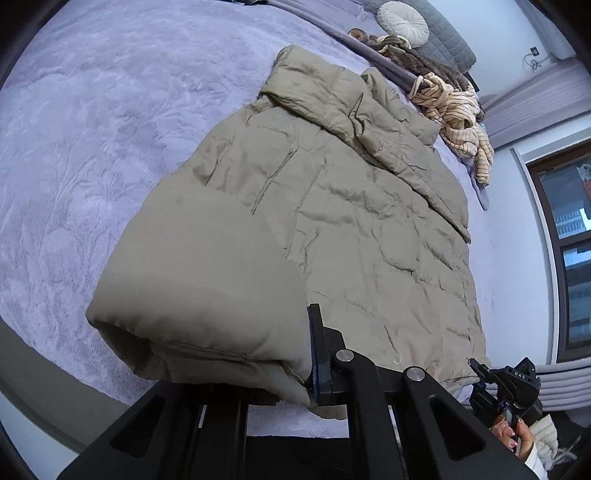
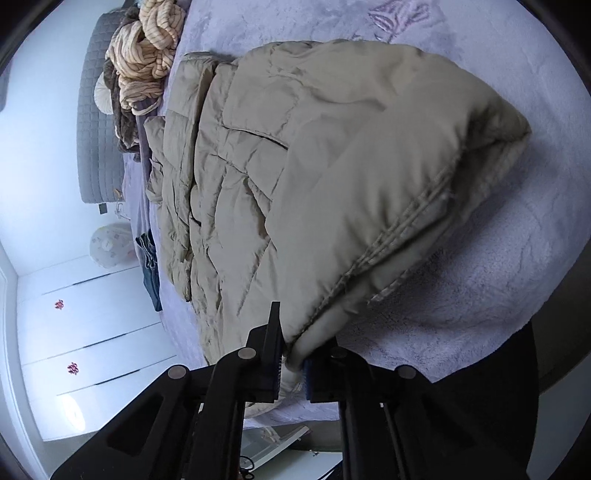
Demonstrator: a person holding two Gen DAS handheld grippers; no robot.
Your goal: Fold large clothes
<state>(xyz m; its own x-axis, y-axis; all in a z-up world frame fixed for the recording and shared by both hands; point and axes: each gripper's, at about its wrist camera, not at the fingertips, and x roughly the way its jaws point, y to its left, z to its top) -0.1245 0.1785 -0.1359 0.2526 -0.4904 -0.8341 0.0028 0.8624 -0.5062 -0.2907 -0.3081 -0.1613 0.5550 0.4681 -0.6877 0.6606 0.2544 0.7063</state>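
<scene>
A large beige quilted puffer coat [image 1: 332, 206] lies lengthwise on a lilac plush bedspread [image 1: 92, 129], hood end far away. My left gripper [image 1: 295, 369] is shut on the coat's near hem corner, which bulges up over its left finger; only the right finger [image 1: 317, 354] shows. In the right wrist view the coat [image 2: 295, 166] fills the middle. My right gripper [image 2: 291, 365] is shut on the other hem corner, lifting a fold of it above the bedspread [image 2: 480, 277]. The right gripper also shows in the left wrist view [image 1: 506, 384].
A striped cream garment [image 1: 458, 114] and a brown one [image 1: 424, 62] are heaped at the head of the bed by a grey headboard [image 1: 443, 40] and round white cushion [image 1: 404, 20]. Jeans [image 2: 149, 266] hang off the bed's side. White wardrobe doors [image 2: 92, 332] stand nearby.
</scene>
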